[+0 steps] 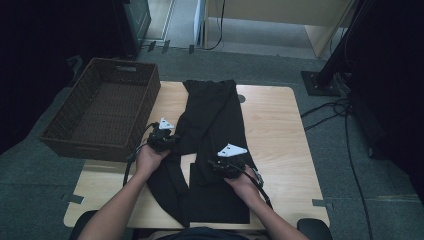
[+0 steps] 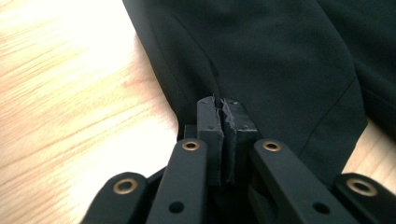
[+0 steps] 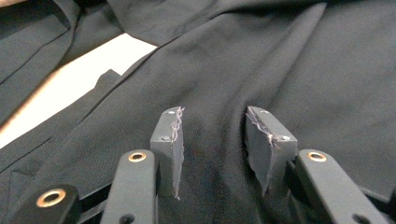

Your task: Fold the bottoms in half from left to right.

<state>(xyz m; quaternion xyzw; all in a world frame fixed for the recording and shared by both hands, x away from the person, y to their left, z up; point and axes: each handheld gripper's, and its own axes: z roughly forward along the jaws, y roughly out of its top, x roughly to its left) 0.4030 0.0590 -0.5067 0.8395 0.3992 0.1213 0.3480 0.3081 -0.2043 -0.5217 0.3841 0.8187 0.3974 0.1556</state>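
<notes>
Your left gripper (image 2: 223,108) pinches the black trousers (image 1: 210,120) at their edge; your right gripper (image 3: 212,122) rests jaws apart on the cloth, nothing clamped

Black trousers (image 1: 212,120) lie lengthwise on the wooden surface (image 1: 275,130). The left gripper (image 1: 161,136) sits at their left edge, the right gripper (image 1: 227,162) apparently over one leg. A wicker basket (image 1: 75,107) stands left.

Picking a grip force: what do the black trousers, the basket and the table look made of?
Trousers: thin, smooth woven cloth, matte with a slight sheen; it drapes and creases softly. Basket: brown woven wicker, by its ribbed weave. Table: light wood or wood-look laminate; grain lines show, surface smooth.
</notes>
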